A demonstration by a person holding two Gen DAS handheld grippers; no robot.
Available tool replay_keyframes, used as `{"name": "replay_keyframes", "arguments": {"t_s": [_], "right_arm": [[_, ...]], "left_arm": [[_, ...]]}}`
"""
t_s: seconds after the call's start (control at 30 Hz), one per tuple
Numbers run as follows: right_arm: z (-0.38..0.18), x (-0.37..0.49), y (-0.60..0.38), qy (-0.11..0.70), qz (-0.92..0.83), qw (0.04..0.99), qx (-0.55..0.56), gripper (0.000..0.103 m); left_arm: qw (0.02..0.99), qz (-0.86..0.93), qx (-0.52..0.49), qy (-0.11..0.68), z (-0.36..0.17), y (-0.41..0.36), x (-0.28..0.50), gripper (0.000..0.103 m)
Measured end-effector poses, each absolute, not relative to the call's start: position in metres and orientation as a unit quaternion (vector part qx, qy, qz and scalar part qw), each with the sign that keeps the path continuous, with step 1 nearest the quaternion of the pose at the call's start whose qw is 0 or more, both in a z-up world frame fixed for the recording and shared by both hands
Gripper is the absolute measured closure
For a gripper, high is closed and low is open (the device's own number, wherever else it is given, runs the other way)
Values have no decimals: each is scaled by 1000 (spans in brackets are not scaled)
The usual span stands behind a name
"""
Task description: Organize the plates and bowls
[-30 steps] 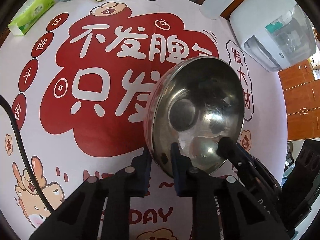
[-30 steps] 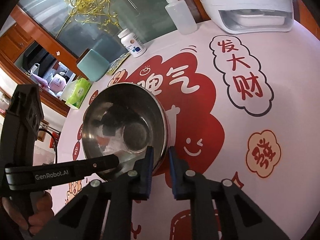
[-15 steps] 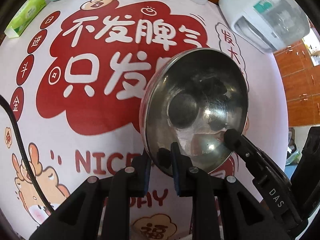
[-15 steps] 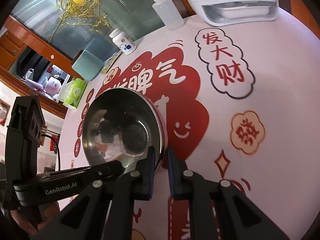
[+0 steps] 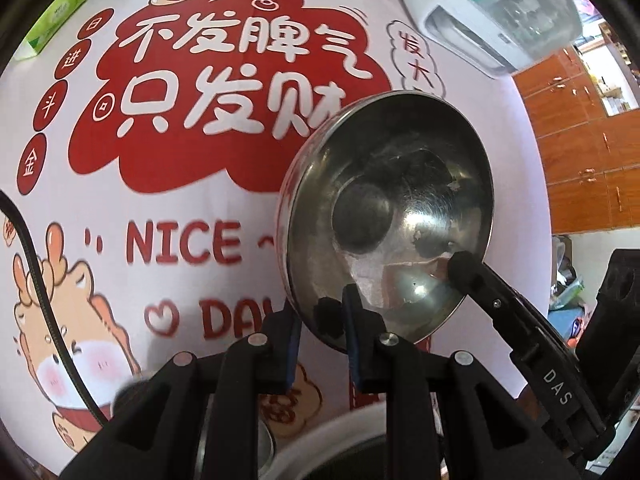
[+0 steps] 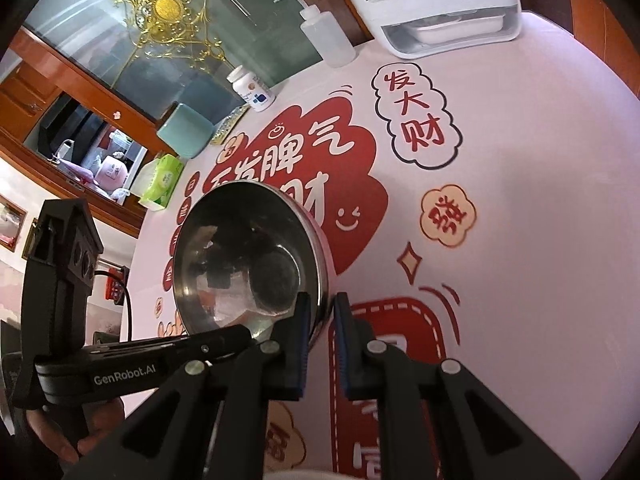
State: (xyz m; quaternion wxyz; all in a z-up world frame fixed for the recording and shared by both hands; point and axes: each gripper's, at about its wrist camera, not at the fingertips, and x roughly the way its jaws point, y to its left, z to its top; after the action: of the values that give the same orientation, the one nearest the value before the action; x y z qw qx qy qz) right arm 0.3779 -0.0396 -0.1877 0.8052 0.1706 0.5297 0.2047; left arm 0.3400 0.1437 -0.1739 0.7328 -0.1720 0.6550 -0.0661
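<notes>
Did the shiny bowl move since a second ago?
Yes. The steel bowl, gripped at its rim by both grippers, has come back toward the near edge: behind it, the tablecloth's "NICE DAY" lettering now shows.

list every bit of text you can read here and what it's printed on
"不发脾气 只发财": tablecloth, red cloud
"NICE ~ DA…": tablecloth, rest hidden by steel bowl
"发大财": tablecloth bubble
"GenRobot.AI": left gripper
"DAS": right gripper
White bottle, dish cabinet, tissue pack labels: too small to read
</notes>
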Motion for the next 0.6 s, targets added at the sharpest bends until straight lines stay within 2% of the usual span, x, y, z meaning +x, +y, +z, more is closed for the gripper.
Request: {"name": "replay_keyframes", "arguments": {"t_s": [0.6], "right_arm": [[-159, 295, -65, 532, 232, 794, 181, 91]], "left_arm": [[736, -80, -163, 652, -139, 127, 252, 84]]}}
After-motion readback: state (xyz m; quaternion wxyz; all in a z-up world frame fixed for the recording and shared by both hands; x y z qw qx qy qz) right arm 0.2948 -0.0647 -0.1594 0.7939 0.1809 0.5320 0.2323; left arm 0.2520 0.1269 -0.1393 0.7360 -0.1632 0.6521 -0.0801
